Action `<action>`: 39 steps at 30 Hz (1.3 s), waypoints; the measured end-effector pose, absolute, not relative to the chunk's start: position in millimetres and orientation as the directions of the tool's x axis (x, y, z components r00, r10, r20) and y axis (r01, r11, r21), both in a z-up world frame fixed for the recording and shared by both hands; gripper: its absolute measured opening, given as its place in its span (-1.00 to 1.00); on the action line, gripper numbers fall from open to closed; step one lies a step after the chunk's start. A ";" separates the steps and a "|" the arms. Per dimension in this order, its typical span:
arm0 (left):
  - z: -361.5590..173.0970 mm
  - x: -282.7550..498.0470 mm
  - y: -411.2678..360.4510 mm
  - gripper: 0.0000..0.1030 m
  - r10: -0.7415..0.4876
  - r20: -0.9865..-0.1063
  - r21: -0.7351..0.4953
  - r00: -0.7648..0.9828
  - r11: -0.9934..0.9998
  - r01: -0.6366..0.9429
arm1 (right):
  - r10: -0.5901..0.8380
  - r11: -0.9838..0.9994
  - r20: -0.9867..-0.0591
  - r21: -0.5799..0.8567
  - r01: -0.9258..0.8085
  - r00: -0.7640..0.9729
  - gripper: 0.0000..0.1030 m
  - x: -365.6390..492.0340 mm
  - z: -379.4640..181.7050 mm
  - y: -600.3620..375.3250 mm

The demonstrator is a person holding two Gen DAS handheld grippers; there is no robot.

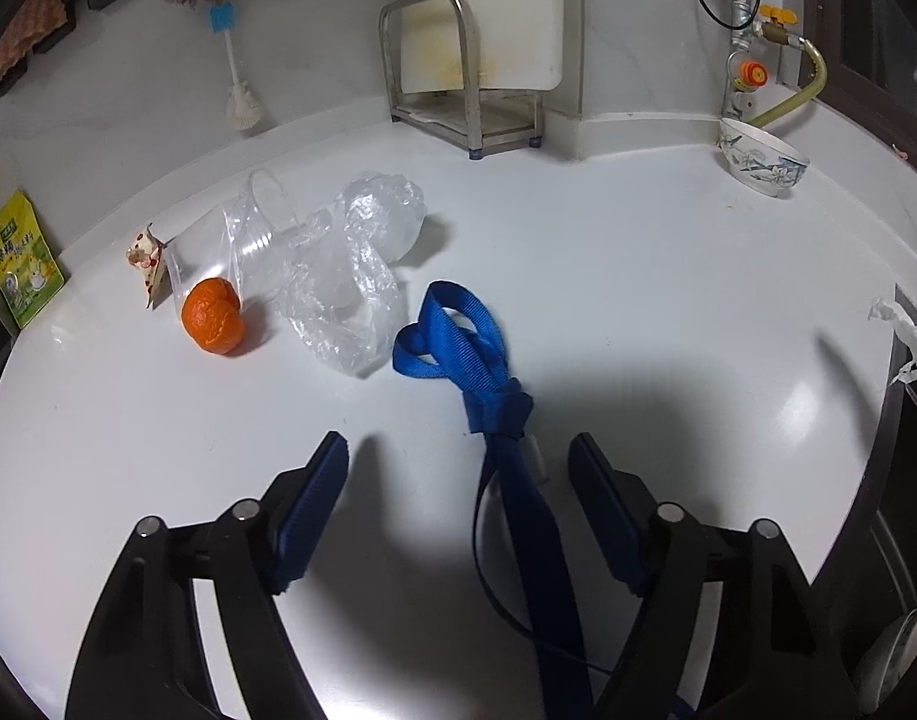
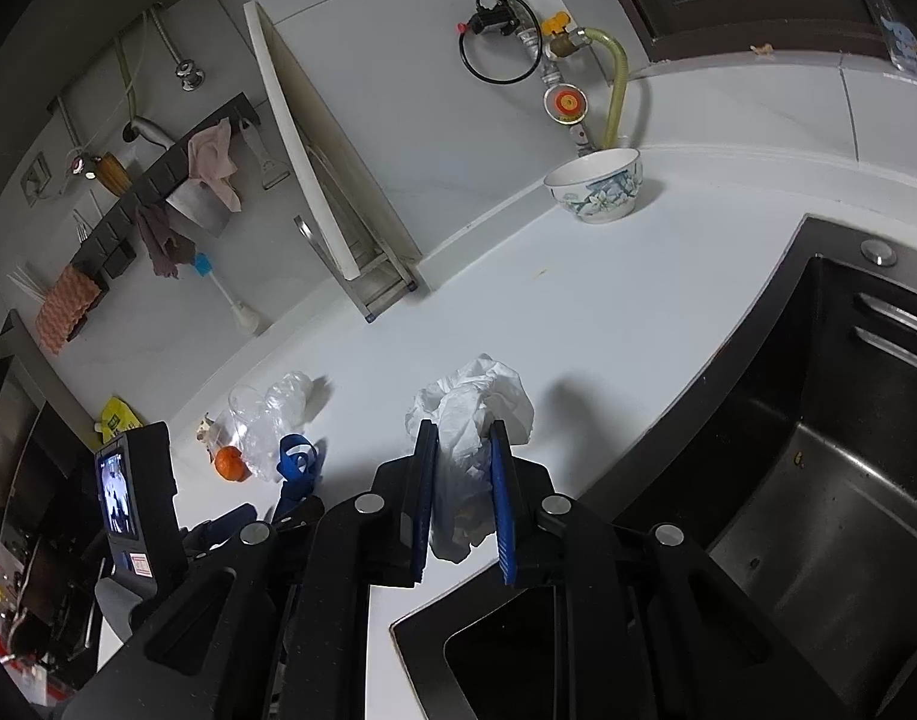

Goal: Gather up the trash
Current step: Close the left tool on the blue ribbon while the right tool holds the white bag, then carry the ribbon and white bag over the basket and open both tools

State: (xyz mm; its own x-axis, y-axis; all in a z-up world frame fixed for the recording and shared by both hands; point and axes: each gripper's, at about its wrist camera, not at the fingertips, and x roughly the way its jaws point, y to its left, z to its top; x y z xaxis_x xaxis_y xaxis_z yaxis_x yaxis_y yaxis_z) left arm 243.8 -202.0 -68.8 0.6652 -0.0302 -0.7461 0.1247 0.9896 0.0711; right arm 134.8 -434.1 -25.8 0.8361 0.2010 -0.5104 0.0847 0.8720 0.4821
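On the white counter (image 1: 638,276) lie an orange peel (image 1: 213,324), a clear plastic cup (image 1: 257,222) on its side, a crumpled clear plastic bag (image 1: 350,276) and a small printed wrapper (image 1: 147,258). My left gripper (image 1: 458,456) is open and empty, low over the counter in front of them; a blue strap (image 1: 458,348) hangs between its fingers. My right gripper (image 2: 461,438) is shut on a white plastic bag (image 2: 470,402) with dark scraps inside, held above the counter beside the sink. The same trash pile shows in the right wrist view (image 2: 260,432).
A patterned bowl (image 1: 758,159) stands at the back right, a metal rack (image 1: 458,102) with a cutting board at the back, a green pouch (image 1: 20,264) at the left edge. A dark sink (image 2: 818,450) lies to the right. Crumpled white paper (image 1: 908,342) shows at the right edge.
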 end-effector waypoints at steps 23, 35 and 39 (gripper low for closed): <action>-15.4 208.2 -183.5 -0.61 -0.078 -0.697 0.051 0.713 0.986 0.158 | 0.213 0.854 -0.465 0.516 0.068 0.859 -0.67 128.7 -20.6 -437.5; 17.4 144.2 -141.1 -0.61 -0.086 -0.640 0.102 0.764 0.976 0.195 | 0.233 0.860 -0.443 0.509 0.029 0.865 -0.67 126.1 -14.7 -424.2; 16.4 120.7 -126.4 -0.61 -0.094 -0.644 0.104 0.759 0.972 0.208 | 0.241 0.882 -0.450 0.471 -0.001 0.860 -0.67 123.2 -13.0 -404.1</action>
State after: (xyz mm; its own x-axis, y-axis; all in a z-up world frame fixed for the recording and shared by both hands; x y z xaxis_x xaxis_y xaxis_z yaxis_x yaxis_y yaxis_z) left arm 120.7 -126.4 16.4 0.7594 -0.0941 -0.6438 0.2085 0.9725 0.1038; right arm 123.2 -404.1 -13.0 0.8598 0.2414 -0.4499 -0.0008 0.8819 0.4715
